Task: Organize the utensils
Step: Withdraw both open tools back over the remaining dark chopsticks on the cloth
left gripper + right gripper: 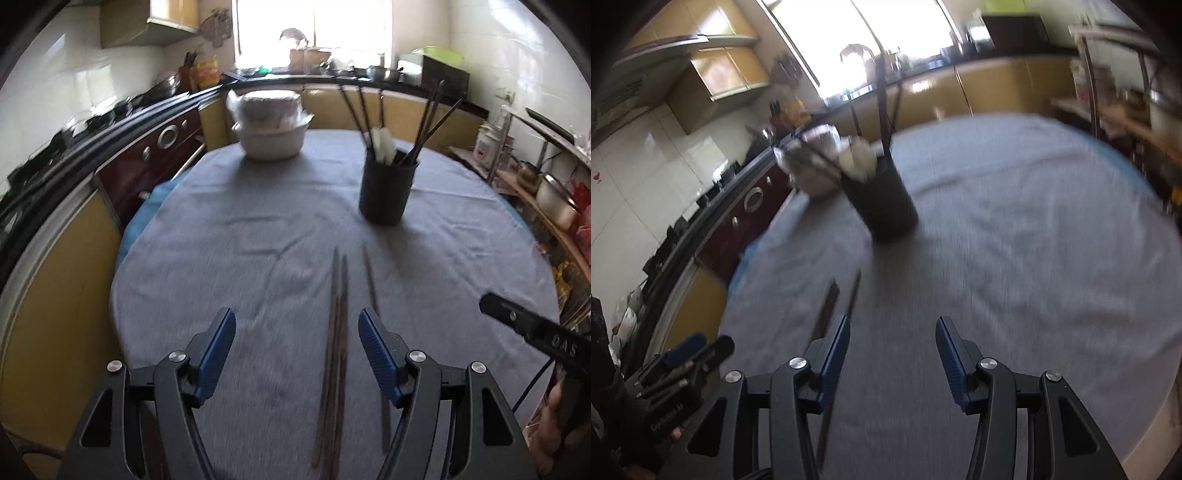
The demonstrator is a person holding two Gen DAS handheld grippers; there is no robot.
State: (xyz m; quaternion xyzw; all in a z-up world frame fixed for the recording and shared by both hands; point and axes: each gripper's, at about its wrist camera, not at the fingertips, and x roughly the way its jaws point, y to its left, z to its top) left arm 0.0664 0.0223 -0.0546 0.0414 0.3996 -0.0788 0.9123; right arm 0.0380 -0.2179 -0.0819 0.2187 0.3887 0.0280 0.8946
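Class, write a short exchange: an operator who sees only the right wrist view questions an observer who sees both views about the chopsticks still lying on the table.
Operator: My picture is blurred. How many chopsticks lie loose?
Observer: Three chopsticks on the grey cloth.
Operator: Does the left gripper hold any?
Observer: No. The left gripper is open. Two lie on the cloth between its fingers, and the third chopstick lies just to their right.

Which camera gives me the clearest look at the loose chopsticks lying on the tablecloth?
The left wrist view: three chopsticks lie sharp on the grey tablecloth, two side by side between the open left tool. The right wrist view is motion-blurred; the chopsticks show as dark streaks partly behind the right tool's left finger.
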